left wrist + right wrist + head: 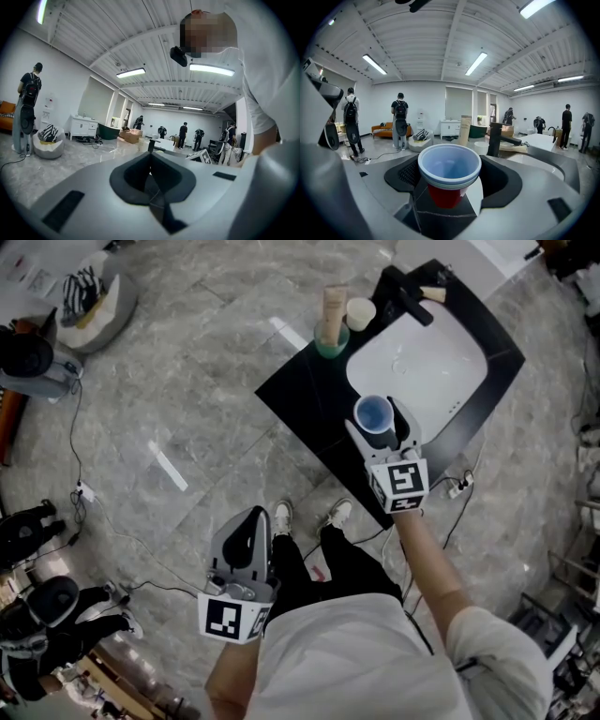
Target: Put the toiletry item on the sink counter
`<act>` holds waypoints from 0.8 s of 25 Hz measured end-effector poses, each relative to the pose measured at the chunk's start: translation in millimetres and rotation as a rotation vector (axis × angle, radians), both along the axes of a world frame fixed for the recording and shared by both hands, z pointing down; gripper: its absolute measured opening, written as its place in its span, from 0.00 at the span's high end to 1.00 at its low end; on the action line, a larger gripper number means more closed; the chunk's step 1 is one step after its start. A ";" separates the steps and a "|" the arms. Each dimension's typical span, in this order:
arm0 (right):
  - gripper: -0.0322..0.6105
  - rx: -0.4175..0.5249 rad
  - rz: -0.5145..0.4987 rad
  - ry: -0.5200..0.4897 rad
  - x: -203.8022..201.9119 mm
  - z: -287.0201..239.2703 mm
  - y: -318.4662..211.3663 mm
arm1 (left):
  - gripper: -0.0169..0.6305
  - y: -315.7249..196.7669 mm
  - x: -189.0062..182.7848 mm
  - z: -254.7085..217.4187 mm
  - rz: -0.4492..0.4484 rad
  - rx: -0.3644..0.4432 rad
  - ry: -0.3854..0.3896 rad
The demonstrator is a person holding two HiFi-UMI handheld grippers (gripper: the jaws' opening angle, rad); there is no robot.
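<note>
Hanging low beside the person's hip, the left gripper [251, 521] is pressing its jaws together, pad against pad. Farther out, the right gripper [389, 432] is pinching a red cup [449, 164] between its jaws. It is holding the cup over the near edge of the sink counter [300, 395], right at the near rim of the white basin [427, 362]. The red cup is standing upright, long axis vertical, its mouth facing up and showing a pale blue inside. Its base is hiding behind the jaws, so whether it is touching the counter cannot be told. Its rim is reading as stacked bands, and whether more than one cup is nesting there is hard to make out. At the counter's far left corner a beige tube [334, 307] is standing in a green holder [328, 341], with a white cup [360, 313] sitting just beside it. The black faucet [405, 292] is rising at the far edge, and a small beige item [433, 293] is lying by it, too small to identify.
</note>
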State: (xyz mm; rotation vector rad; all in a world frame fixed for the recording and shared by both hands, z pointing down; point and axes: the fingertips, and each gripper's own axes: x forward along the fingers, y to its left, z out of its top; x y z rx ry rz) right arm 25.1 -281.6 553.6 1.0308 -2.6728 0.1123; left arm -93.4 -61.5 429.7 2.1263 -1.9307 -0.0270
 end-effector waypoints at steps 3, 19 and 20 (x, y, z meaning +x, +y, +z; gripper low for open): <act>0.34 -0.015 0.002 0.013 -0.3 14.3 -3.3 | 0.97 -0.5 1.3 -1.1 -0.009 0.009 -0.014; 0.34 -0.051 -0.027 0.087 -18.1 63.5 -11.4 | 0.97 16.8 6.6 16.6 -0.024 -0.038 0.027; 0.34 -0.054 -0.026 0.094 -18.7 65.9 -11.1 | 0.97 16.5 4.6 17.2 -0.023 -0.038 0.028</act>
